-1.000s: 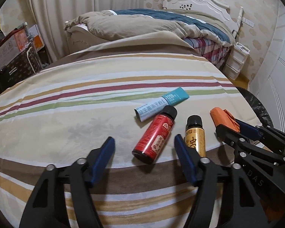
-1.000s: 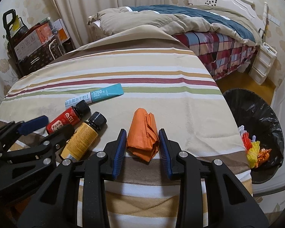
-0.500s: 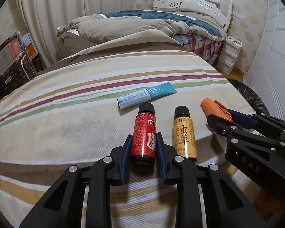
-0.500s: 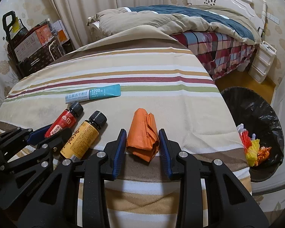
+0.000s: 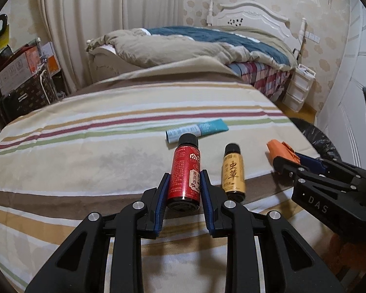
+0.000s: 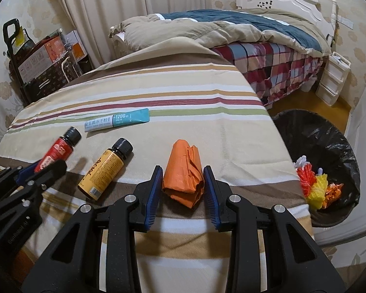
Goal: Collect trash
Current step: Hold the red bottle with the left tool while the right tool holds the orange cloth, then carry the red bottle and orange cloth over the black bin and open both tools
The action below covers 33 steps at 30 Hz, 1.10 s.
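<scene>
Both grippers clamp trash on the striped surface (image 6: 207, 131).
Left gripper (image 5: 183, 185) jaws grip the red bottle (image 5: 185, 173); right gripper (image 6: 183, 186) jaws pinch the orange wrapper (image 6: 184, 171) beside the yellow bottle (image 6: 105, 171).

Worktop (image 6: 183, 92): two bottles near left, one (image 6: 58, 150) left of the other (image 6: 105, 168); tube (image 6: 117, 120) beyond them; wrapper (image 6: 184, 173) centre. Bin (image 6: 329, 144) on floor, right; bed (image 6: 231, 29) far.

curtains (image 5: 97, 24) | white headboard (image 5: 253, 17) | patterned wallpaper (image 5: 317, 5) | drawer unit (image 6: 331, 78)
</scene>
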Tool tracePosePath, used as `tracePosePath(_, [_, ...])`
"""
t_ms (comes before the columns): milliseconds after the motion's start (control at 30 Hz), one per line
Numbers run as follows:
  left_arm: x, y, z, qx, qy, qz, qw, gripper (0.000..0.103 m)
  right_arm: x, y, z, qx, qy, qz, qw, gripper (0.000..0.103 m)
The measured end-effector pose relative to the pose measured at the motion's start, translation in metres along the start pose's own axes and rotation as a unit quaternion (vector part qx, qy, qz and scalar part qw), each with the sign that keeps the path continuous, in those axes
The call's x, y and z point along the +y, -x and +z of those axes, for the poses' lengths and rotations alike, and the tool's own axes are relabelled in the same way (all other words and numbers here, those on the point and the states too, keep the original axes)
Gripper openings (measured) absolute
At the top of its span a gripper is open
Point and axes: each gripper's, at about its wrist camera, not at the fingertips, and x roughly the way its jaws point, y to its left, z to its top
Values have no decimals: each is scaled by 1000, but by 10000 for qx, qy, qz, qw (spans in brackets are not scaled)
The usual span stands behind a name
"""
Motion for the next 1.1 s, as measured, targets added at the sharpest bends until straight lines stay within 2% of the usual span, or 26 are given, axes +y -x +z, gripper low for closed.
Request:
tracePosePath(400, [-38, 28, 19, -505, -155, -312, 9981, 27, -30, 43, 0, -401, -234, -158, 9988, 33])
tracePosePath(767, [-90, 15, 28, -534, -400, -598, 9960, 27, -91, 73, -2, -706, -698, -641, 9930, 33])
tracePosePath(1100, [-149, -10, 38, -456, -739, -832, 9927, 27, -149, 76, -7, -794, -1092, -1019, 9856, 33])
